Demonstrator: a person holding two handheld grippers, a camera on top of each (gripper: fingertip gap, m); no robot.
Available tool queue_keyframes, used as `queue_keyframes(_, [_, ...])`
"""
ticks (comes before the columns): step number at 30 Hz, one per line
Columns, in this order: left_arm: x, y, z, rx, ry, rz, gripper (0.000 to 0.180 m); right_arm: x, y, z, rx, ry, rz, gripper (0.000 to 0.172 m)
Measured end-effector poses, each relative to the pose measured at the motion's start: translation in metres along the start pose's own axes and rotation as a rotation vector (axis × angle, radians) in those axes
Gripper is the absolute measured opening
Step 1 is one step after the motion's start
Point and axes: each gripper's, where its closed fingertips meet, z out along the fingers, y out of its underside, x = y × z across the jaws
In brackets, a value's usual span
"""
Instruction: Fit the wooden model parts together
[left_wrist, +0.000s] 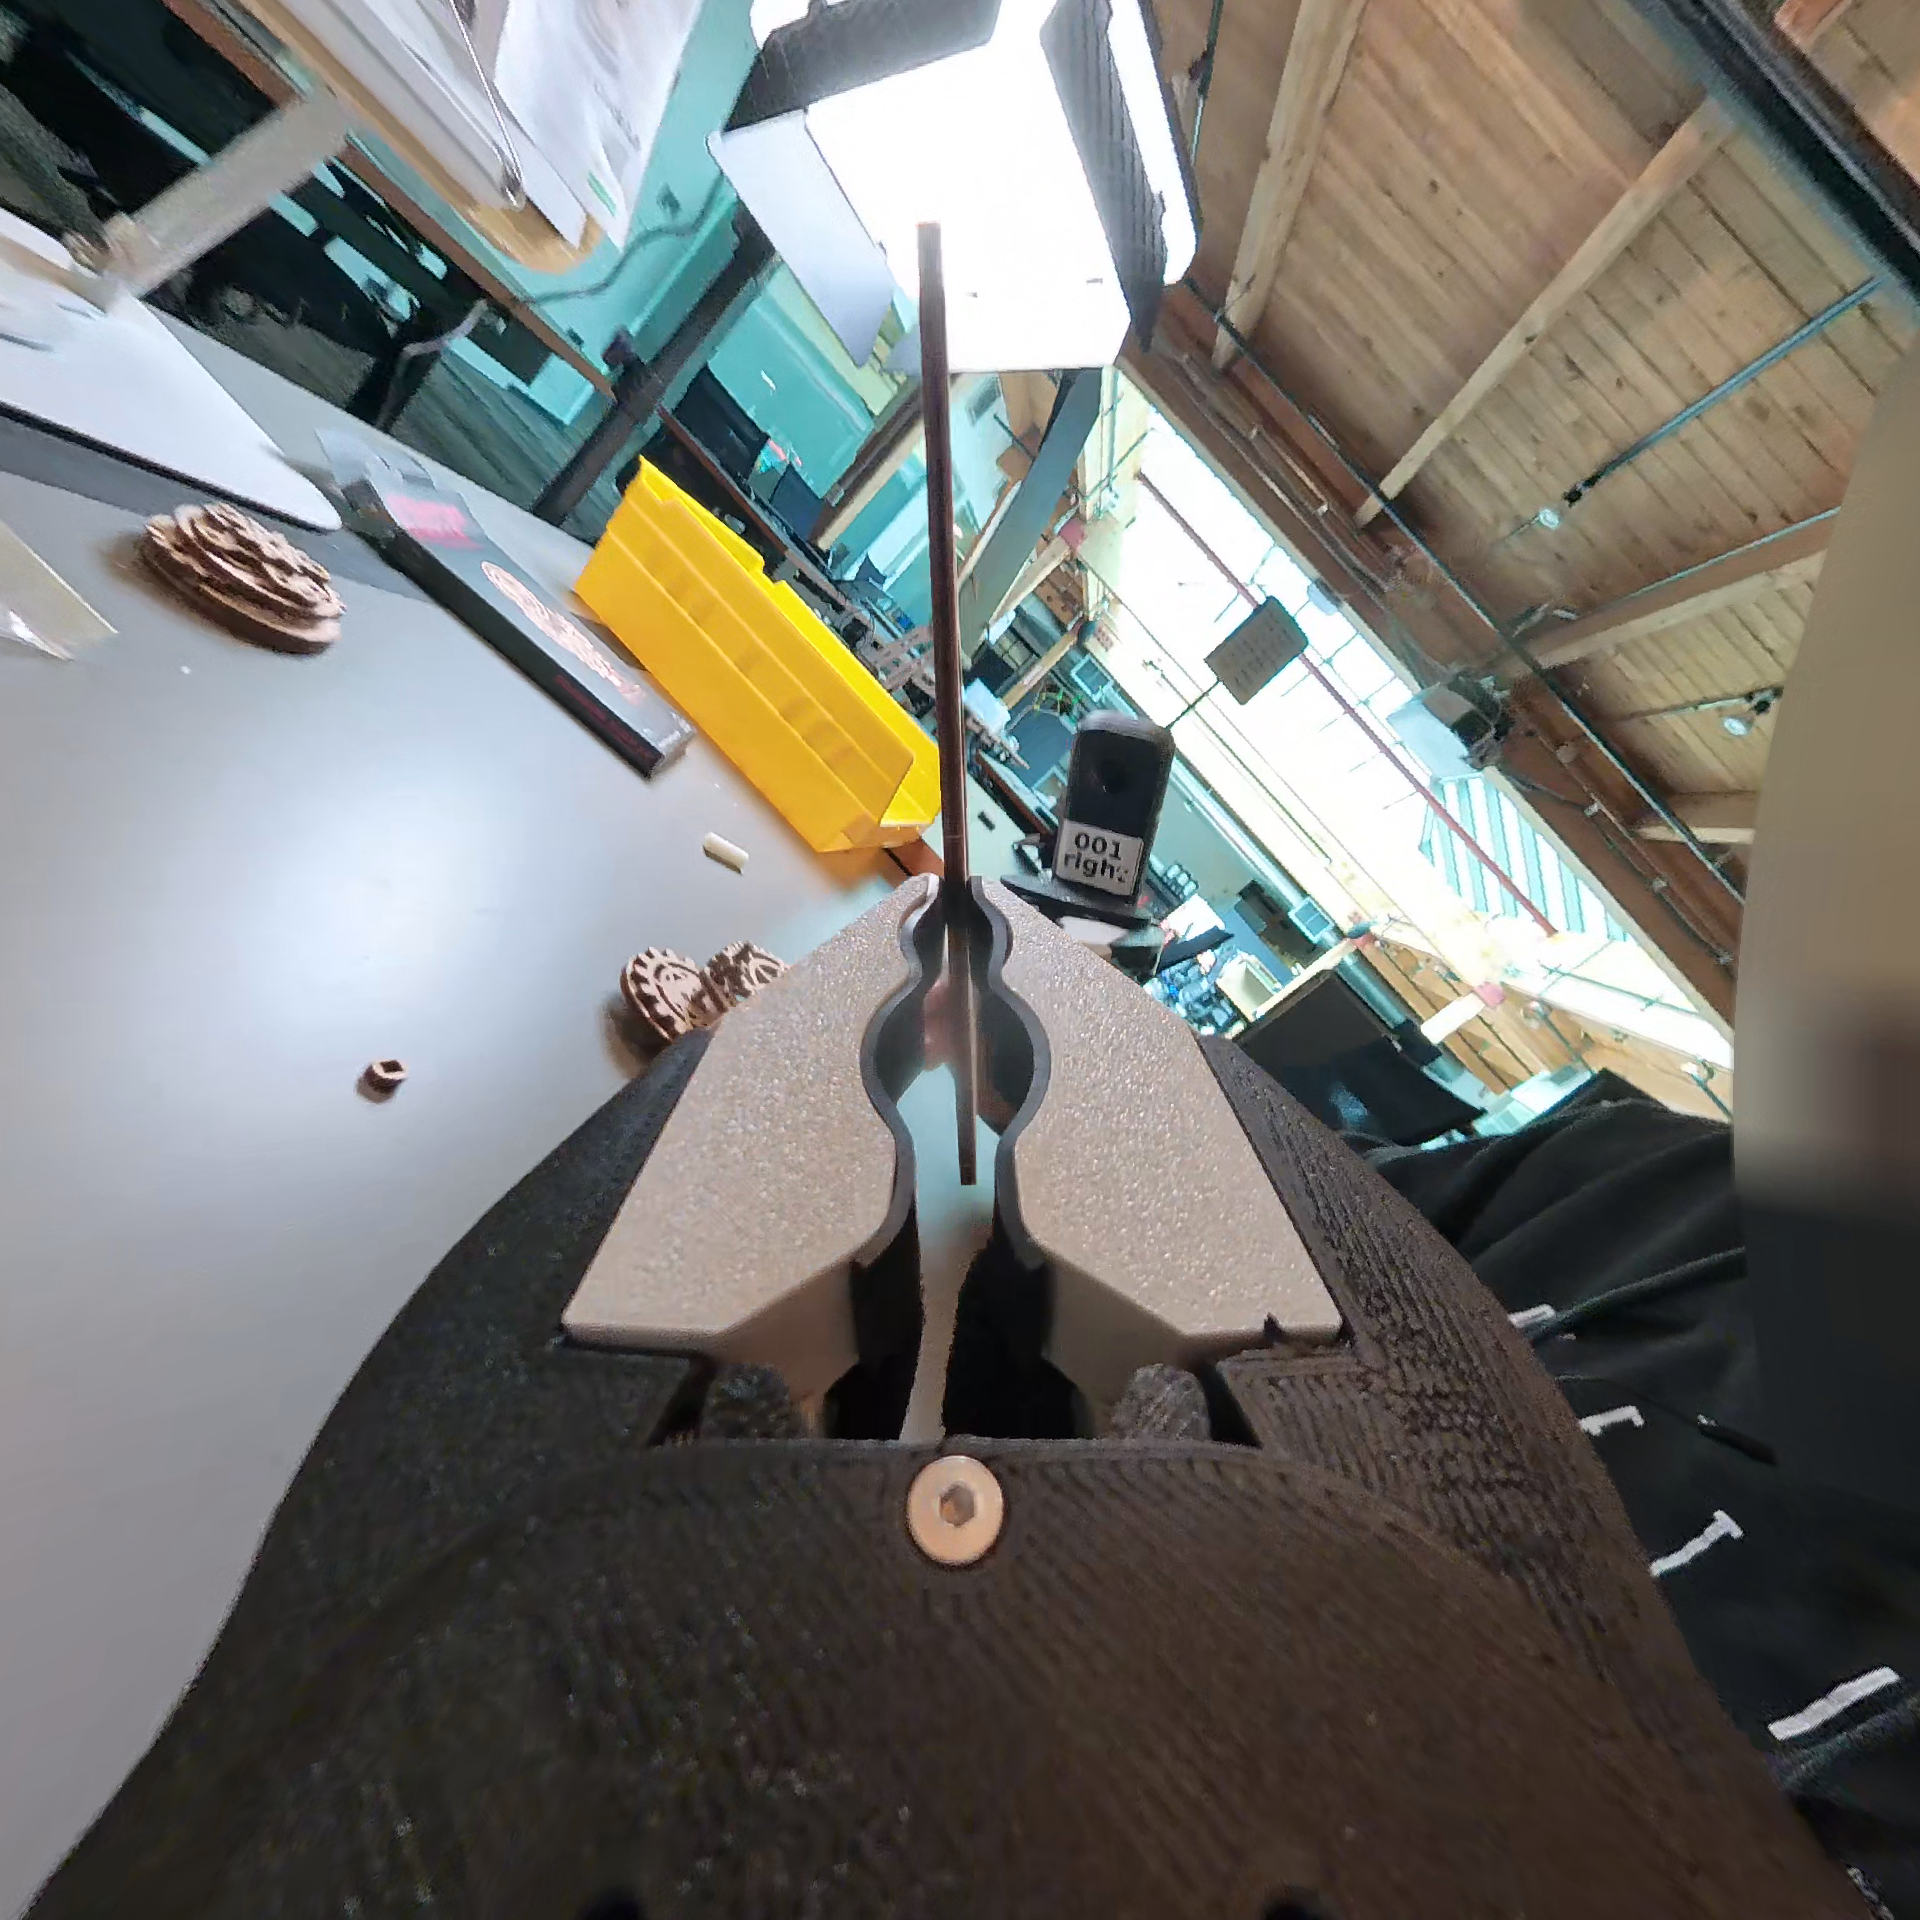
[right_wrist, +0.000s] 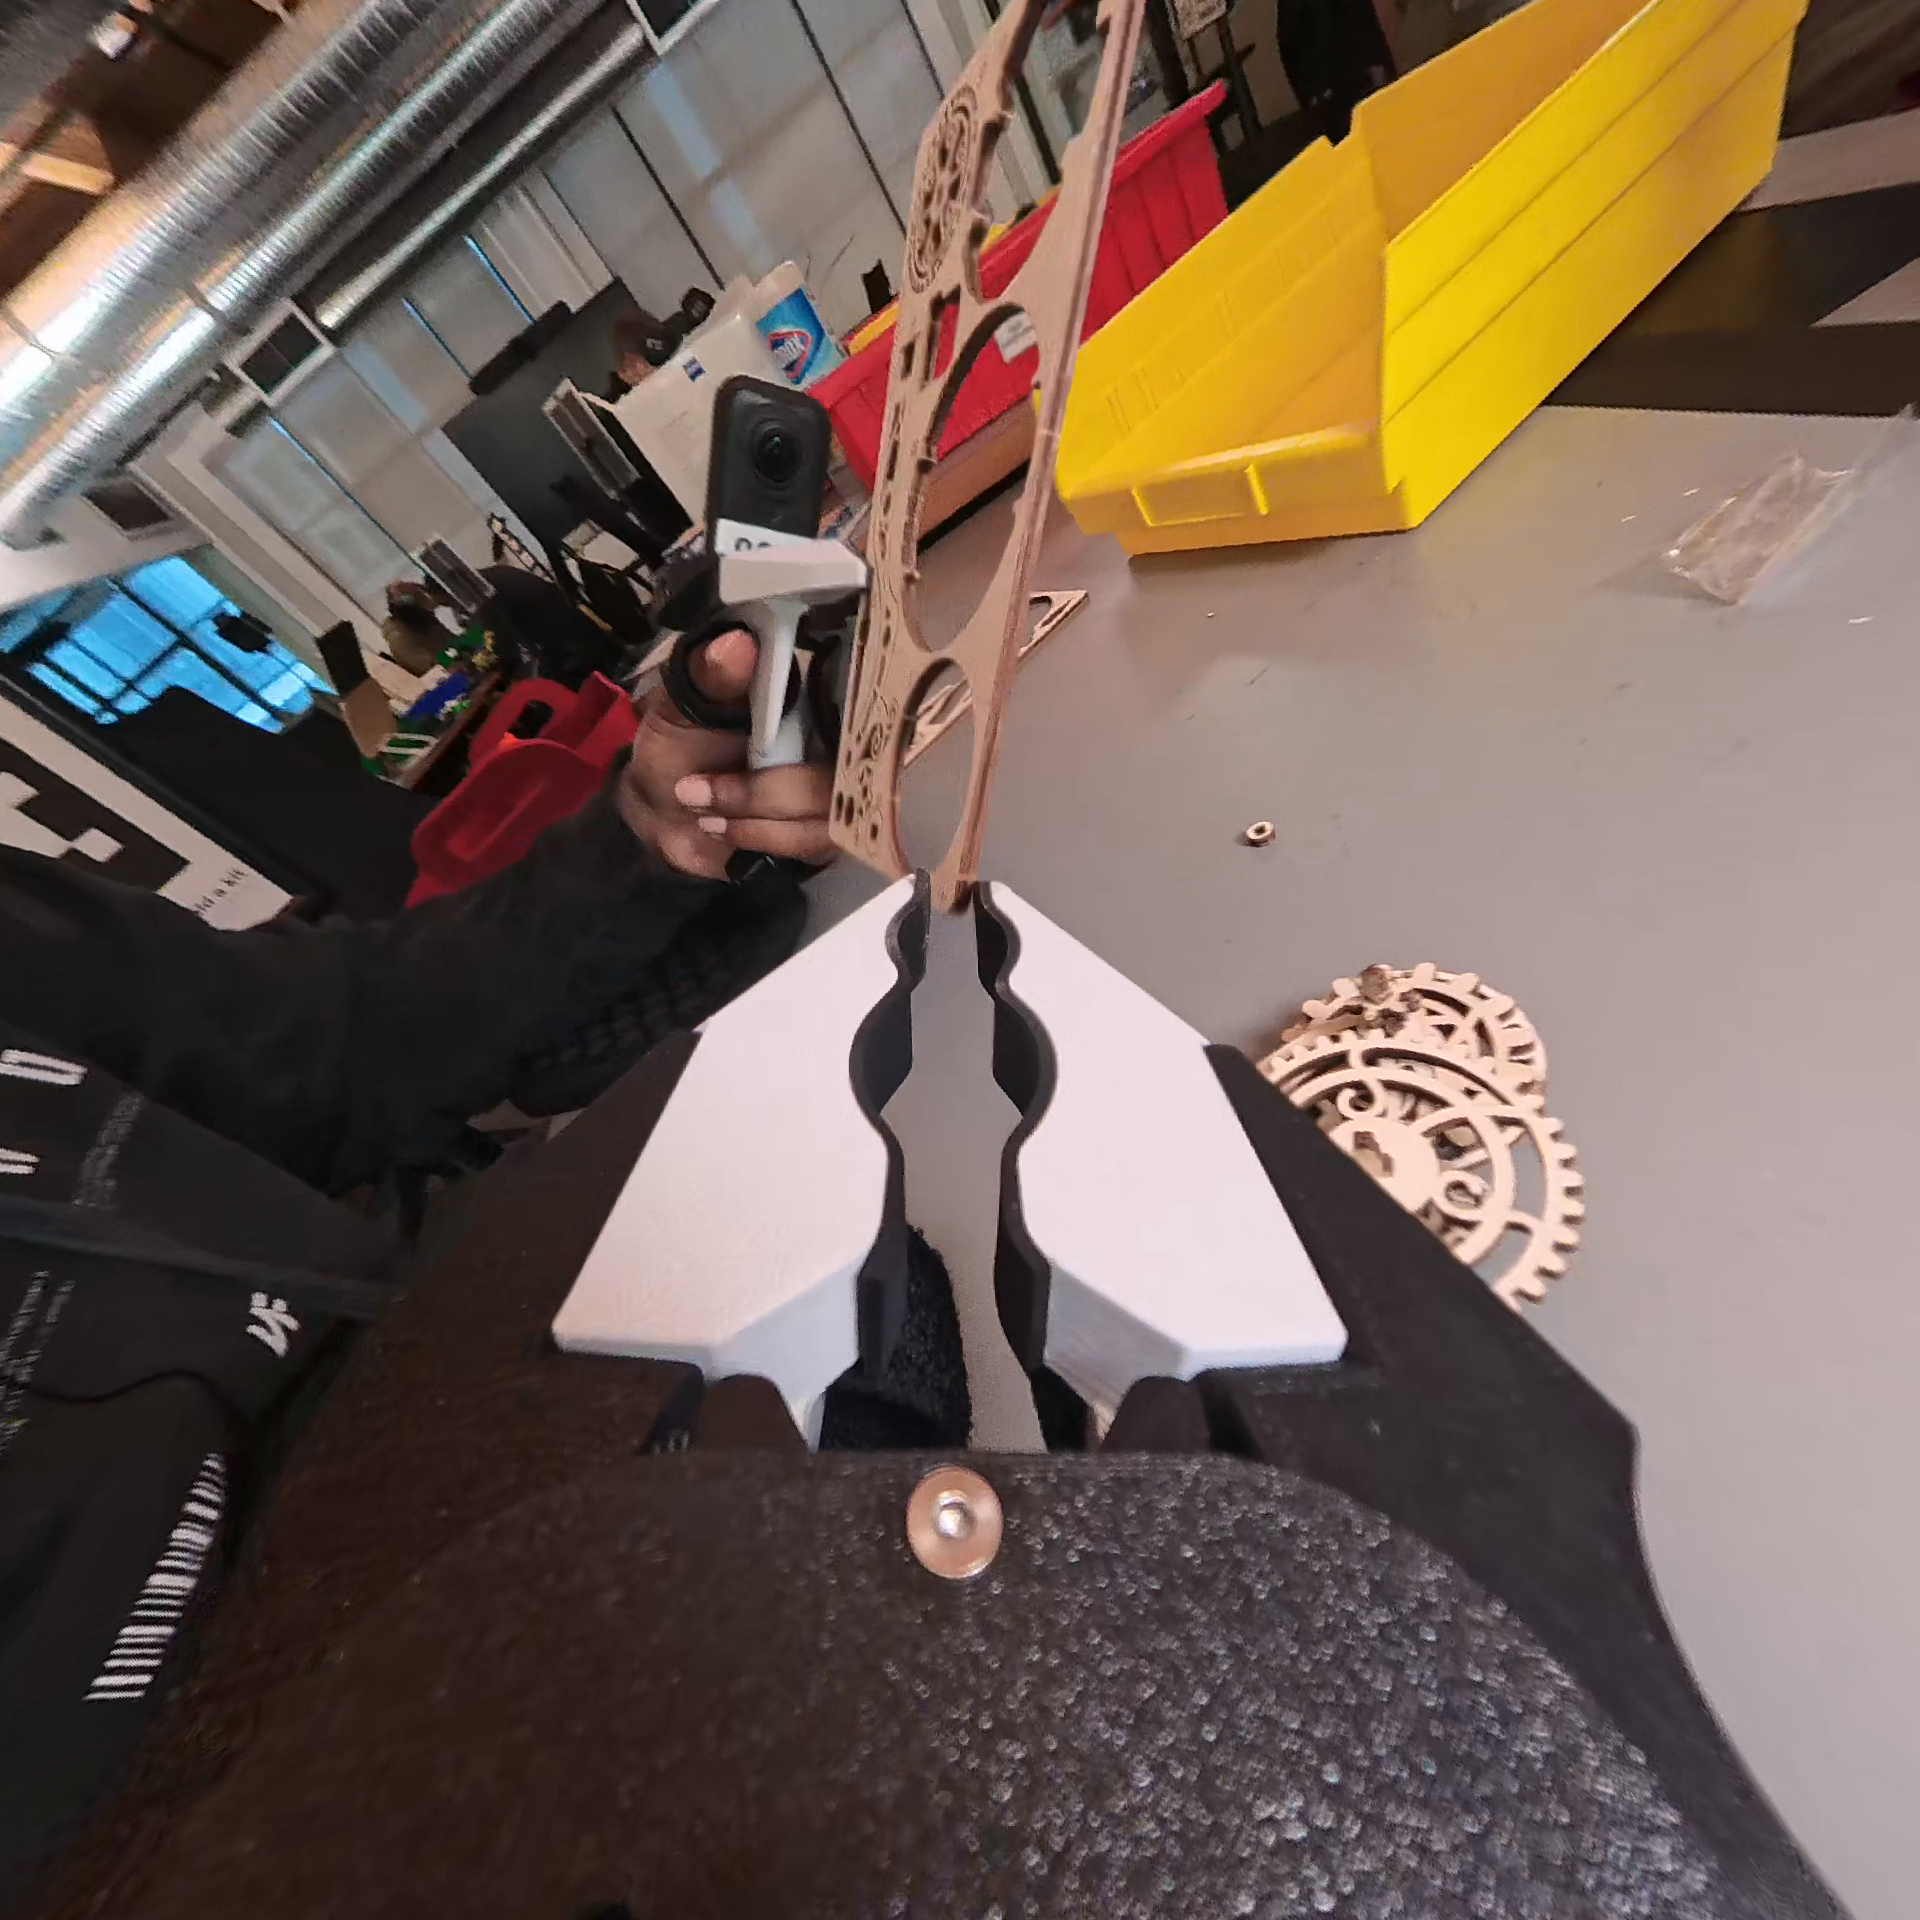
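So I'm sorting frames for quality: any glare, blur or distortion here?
Left wrist view: lamp and windows blown out, far bench smeared. Right wrist view: even light, soft background. Both: wide-angle bending at edges.

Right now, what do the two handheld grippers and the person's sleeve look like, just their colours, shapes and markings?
The left gripper has a black textured printed body, grey speckled wedge fingers with wavy black inner pads, and a silver screw at the centre. The right gripper has the same shape, with white fingers. Each carries a black camera with a white label. The sleeve is black with white printed marks.
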Motion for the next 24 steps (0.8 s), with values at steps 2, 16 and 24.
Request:
queue_keyframes(2, [-0.002,-0.013,-0.01,0.045,-0.016,0.002,0.001,0.002,-0.003,-0.002,0.012,0.018,-0.032,0.008])
queue_keyframes(16, [0.02,-0.015,0.002,0.201,0.099,-0.026,0.001,-0.033,-0.005,0.031,0.096,-0.05,0.029,0.024])
queue_keyframes(24, [0.034,0.0,0.014,0.149,0.096,0.128,0.002,-0.039,-0.017,0.021,0.162,-0.114,0.048,0.002])
